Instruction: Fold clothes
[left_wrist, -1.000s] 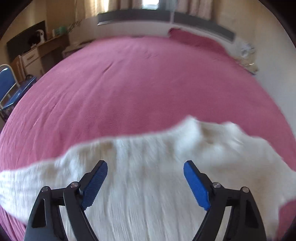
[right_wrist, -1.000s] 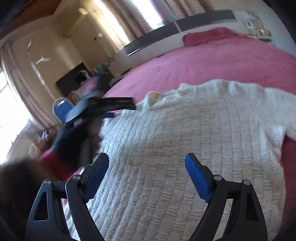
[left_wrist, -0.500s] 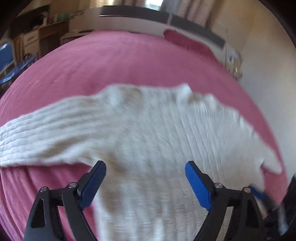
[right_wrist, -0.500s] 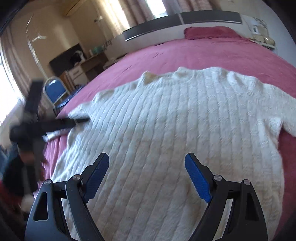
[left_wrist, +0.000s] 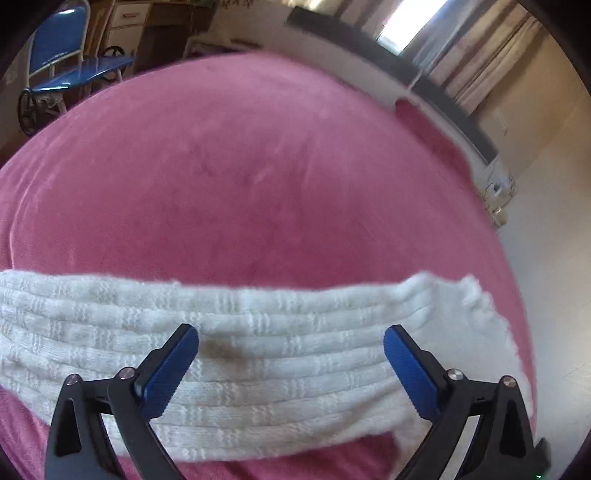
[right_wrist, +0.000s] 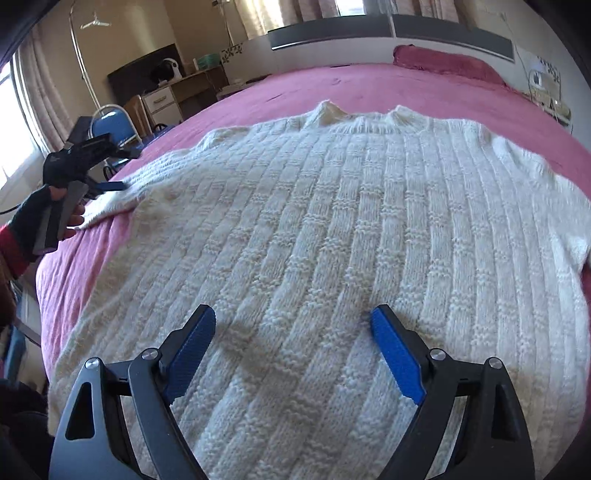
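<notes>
A white cable-knit sweater lies spread flat on the pink bed, collar at the far side. My right gripper is open and empty, just above the sweater's lower body. In the left wrist view the sweater's left sleeve stretches across the frame, and my left gripper is open right over it, holding nothing. The left gripper also shows in the right wrist view, at the sleeve end on the left edge of the bed.
The pink bed extends far beyond the sweater, with a pink pillow at the headboard. A blue chair and a desk stand left of the bed. A nightstand with items is at the far right.
The left gripper has swung from over the sweater's body out to the left sleeve. The right gripper has drawn slightly closer to the sweater's lower body. Both stayed open.
</notes>
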